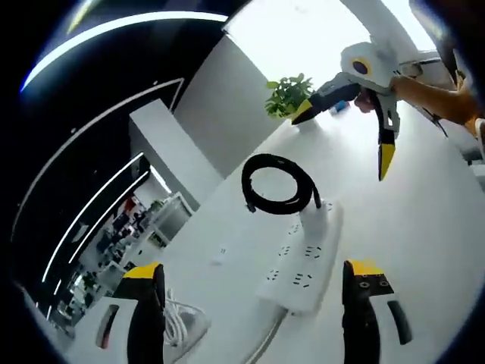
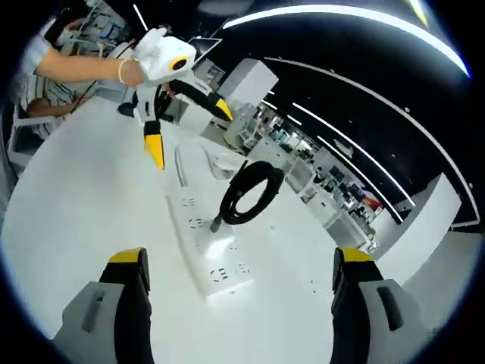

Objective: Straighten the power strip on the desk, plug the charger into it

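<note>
A white power strip [image 1: 301, 267] [image 2: 203, 246] lies on the white desk [image 1: 424, 227] between my two grippers. A white charger [image 1: 314, 217] stands on the strip's end away from my left gripper; I cannot tell if it is fully seated. Its black cable, a coil [image 1: 279, 184] [image 2: 251, 193], rests against it. My left gripper [image 1: 254, 269] [image 2: 189, 134] is open above the strip's cord end and holds nothing. My right gripper [image 1: 345, 138] [image 2: 241, 256] is open above the opposite end, apart from the coil.
The strip's white cord [image 1: 265, 341] runs off towards a bundle of white cable [image 1: 180, 322] [image 2: 226, 162]. A potted plant [image 1: 288, 95] stands at the desk's far edge. A person's arm [image 1: 432, 95] [image 2: 76, 68] holds each gripper. Office desks lie beyond.
</note>
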Available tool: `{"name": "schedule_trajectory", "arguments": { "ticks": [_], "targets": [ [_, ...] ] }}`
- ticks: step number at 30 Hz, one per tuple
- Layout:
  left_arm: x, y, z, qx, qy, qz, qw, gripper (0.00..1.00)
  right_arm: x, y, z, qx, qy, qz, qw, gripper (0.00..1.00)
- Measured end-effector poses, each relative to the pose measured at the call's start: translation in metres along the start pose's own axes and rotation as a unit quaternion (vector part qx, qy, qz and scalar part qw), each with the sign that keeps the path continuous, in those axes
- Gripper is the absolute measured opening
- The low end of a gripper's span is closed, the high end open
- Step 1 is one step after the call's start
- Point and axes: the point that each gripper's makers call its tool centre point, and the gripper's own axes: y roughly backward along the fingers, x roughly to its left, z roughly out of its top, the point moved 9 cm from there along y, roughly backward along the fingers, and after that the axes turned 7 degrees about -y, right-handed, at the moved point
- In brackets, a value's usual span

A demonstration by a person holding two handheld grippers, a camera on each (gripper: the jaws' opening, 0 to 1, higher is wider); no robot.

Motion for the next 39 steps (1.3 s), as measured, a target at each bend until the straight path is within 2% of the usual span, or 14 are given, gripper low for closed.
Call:
{"name": "schedule_trajectory", "arguments": {
  "ticks": [4, 6, 10, 12, 15, 17, 18, 22, 26, 27, 29, 31, 34, 39],
  "targets": [
    [-0.005, 0.012, 0.000, -0.011, 0.009, 0.014, 0.9998, 0.99, -0.004, 0.013, 0.009, -0.051, -0.084, -0.023, 0.9948, 1.00],
    [-0.009, 0.017, 0.001, -0.023, 0.027, 0.028, 0.9990, 0.99, -0.006, 0.020, 0.012, -0.074, -0.124, -0.037, 0.9889, 1.00],
    [-0.016, 0.026, 0.005, -0.066, 0.076, 0.028, 0.9946, 0.99, -0.007, 0.031, 0.012, -0.109, -0.198, -0.038, 0.9733, 1.00],
    [-0.022, 0.030, 0.006, -0.074, 0.097, 0.017, 0.9924, 0.99, -0.005, 0.034, 0.008, -0.111, -0.198, -0.037, 0.9732, 1.00],
    [-0.028, 0.034, 0.005, -0.060, 0.112, 0.019, 0.9917, 0.99, 0.001, 0.036, 0.004, -0.110, -0.195, -0.047, 0.9735, 1.00],
    [-0.033, 0.038, 0.008, -0.074, 0.120, 0.020, 0.9898, 0.99, 0.003, 0.038, 0.001, -0.107, -0.203, -0.047, 0.9722, 1.00],
    [-0.036, 0.040, 0.011, -0.089, 0.128, 0.023, 0.9875, 0.99, 0.005, 0.039, 0.000, -0.112, -0.215, -0.043, 0.9691, 1.00],
    [-0.046, 0.046, 0.019, -0.102, 0.124, 0.025, 0.9867, 0.99, 0.010, 0.047, 0.000, -0.138, -0.249, -0.033, 0.9580, 1.00],
    [-0.056, 0.053, 0.024, -0.109, 0.123, 0.031, 0.9859, 0.99, 0.018, 0.055, -0.001, -0.134, -0.227, -0.043, 0.9637, 1.00],
    [-0.059, 0.054, 0.025, -0.117, 0.131, 0.026, 0.9841, 0.99, 0.020, 0.057, -0.002, -0.132, -0.225, -0.045, 0.9641, 1.00],
    [-0.064, 0.056, 0.028, -0.139, 0.178, 0.005, 0.9741, 0.99, 0.021, 0.060, -0.002, -0.134, -0.227, -0.045, 0.9635, 1.00],
    [-0.067, 0.059, 0.028, -0.153, 0.203, -0.001, 0.9672, 0.99, 0.025, 0.065, -0.001, -0.146, -0.236, -0.043, 0.9598, 1.00],
    [-0.069, 0.063, 0.024, -0.150, 0.203, 0.016, 0.9675, 0.99, 0.029, 0.069, -0.002, -0.154, -0.247, -0.044, 0.9556, 1.00],
    [-0.073, 0.068, 0.014, -0.130, 0.206, 0.044, 0.9689, 0.99, 0.038, 0.076, -0.006, -0.149, -0.249, -0.042, 0.9560, 1.00]
  ]
}}
